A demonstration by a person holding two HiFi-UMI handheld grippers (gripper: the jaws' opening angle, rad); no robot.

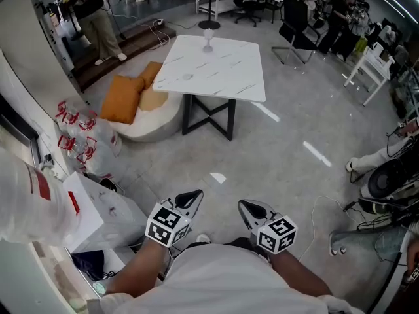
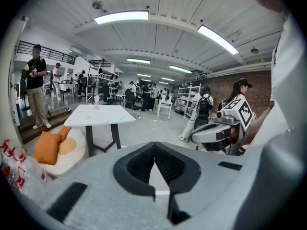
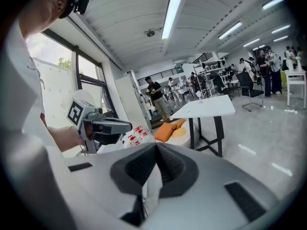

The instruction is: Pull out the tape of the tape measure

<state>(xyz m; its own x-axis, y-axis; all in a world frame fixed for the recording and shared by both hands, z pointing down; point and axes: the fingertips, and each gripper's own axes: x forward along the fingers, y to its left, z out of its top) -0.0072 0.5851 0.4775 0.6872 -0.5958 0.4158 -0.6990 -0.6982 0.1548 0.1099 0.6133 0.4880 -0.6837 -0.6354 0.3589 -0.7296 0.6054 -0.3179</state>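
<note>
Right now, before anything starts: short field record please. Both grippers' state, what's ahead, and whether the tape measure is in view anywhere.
left gripper: jaws together, nothing between them
right gripper: jaws together, nothing between them
placement: side by side in front of the person, not touching each other
ahead: white table on dark crossed legs; a small stemmed object near its far edge
left of table: orange cushions on a white pouf
tape measure: not visible in any view
task step: not begun
</note>
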